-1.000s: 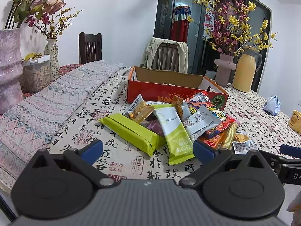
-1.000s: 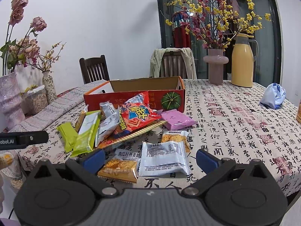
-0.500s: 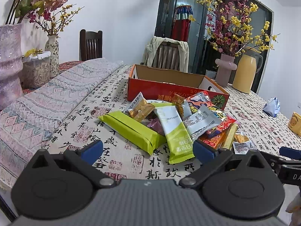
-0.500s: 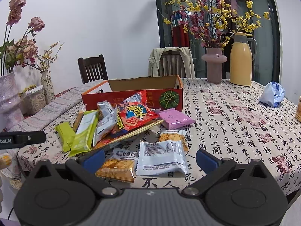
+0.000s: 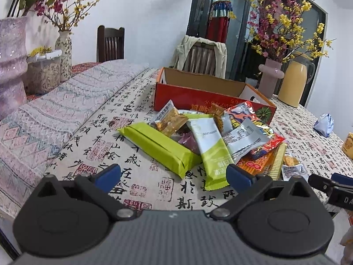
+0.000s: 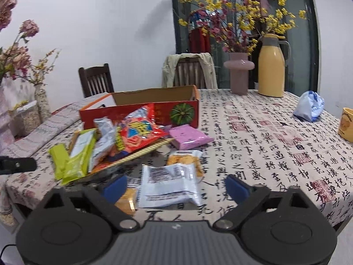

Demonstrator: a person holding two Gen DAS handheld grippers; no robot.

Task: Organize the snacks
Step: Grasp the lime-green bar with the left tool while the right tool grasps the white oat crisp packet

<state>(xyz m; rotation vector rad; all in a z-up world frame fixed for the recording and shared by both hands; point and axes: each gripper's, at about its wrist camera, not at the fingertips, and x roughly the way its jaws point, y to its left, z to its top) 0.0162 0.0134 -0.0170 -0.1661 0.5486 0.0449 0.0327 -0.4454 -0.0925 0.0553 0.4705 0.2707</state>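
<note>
Many light, crinkly snack packets [image 5: 207,139] lie heaped before the red box [image 5: 198,92]. Left gripper [image 5: 172,174] gapes empty; right gripper [image 6: 176,187] narrowing around a white sachet [image 6: 169,183], untouched. Pinch its sealed edge.

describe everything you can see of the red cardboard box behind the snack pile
The red cardboard box is a shallow, open-topped carton with plain brown cardboard inside and a glossy red printed outside. One end panel carries a green pumpkin picture; the long side bears gold lettering that reads upside down in the left wrist view. A white flap shows at its far end. It sits flat on the calligraphy-print tablecloth, and no snacks are visible inside. The orange chip bag from the pile lies up against its front wall.
</note>
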